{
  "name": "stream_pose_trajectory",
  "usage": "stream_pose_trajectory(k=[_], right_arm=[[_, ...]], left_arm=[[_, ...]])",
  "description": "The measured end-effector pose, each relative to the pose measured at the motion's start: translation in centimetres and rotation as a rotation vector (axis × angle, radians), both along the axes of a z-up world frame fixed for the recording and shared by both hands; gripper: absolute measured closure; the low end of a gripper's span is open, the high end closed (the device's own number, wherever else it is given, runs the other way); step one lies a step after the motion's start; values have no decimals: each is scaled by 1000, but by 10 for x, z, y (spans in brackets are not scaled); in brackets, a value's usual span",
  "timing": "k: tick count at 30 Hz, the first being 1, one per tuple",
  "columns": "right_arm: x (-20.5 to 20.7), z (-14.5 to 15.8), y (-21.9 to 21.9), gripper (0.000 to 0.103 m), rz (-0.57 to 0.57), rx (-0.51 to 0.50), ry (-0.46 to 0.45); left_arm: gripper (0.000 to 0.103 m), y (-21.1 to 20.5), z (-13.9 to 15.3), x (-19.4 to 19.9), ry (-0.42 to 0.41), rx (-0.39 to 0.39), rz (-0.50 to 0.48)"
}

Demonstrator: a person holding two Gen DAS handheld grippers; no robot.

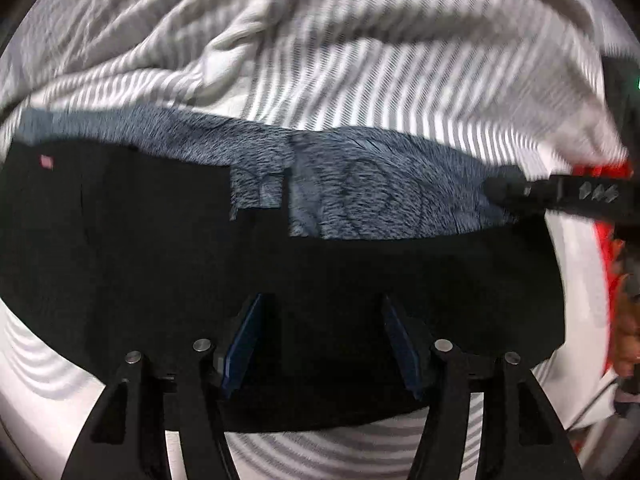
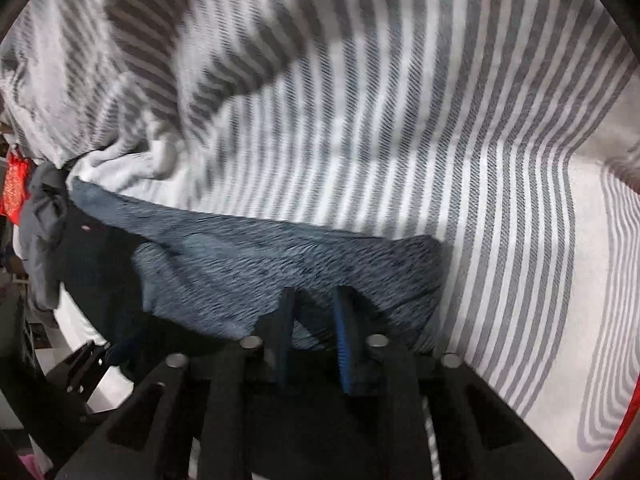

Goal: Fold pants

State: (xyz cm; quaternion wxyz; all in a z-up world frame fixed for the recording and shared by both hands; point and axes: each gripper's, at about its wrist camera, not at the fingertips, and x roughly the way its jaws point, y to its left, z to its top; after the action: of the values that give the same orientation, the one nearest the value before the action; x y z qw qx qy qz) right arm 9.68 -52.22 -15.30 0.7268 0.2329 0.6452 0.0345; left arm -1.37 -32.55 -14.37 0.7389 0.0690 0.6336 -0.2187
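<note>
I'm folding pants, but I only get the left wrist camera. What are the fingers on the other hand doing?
Observer: The right gripper has its fingers almost together, low over the grey-blue part of the pants. I can't tell if any cloth is pinched between them.
Operator: Is anything else lying near the pants that I can't see?
Observer: Yes. A crumpled grey cloth sits right by the black end of the pants, at the left edge of the right wrist view.
</note>
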Motion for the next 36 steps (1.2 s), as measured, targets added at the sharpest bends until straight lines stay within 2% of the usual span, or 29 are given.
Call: stream_pose_trajectory(k=[2,5,7,9,10,12,14,16,19,21,23,30,36], right_arm=[[1,-2,-6,97,-21,23,-5],[3,-1,-6,97,-16,22,2],[3,3,-6,93,-23,33,7],[-1,9,-11,91,-35,46,13],[-5,14,-13,87,-39,44,16],[-14,27,-14,71,-32,32,7],[-27,42,-5,41,-2,11,-6],[-36,50,5,29,34,-10,0],[-53,60,19,29,80,-43,42],[-60,66,24,29,81,-20,60],[-67,73,28,24,82,1,79],[-82,97,29,23,60,15,107],[-89,112,34,22,62,-9,118]], left_arm=[[40,-2,0,2,-6,7,1],[21,-5,-3,8,-31,61,14],[21,3,-3,14,8,48,59],[21,9,0,16,4,67,76],[21,13,3,15,-3,87,79],[21,19,9,15,-4,103,83],[21,25,18,13,-2,120,94],[21,29,30,11,-5,149,116],[21,38,49,9,0,163,145],[21,41,60,5,-2,171,153],[21,45,69,-7,-6,179,154],[21,48,104,-16,0,219,173],[21,64,128,-19,-18,198,199]])
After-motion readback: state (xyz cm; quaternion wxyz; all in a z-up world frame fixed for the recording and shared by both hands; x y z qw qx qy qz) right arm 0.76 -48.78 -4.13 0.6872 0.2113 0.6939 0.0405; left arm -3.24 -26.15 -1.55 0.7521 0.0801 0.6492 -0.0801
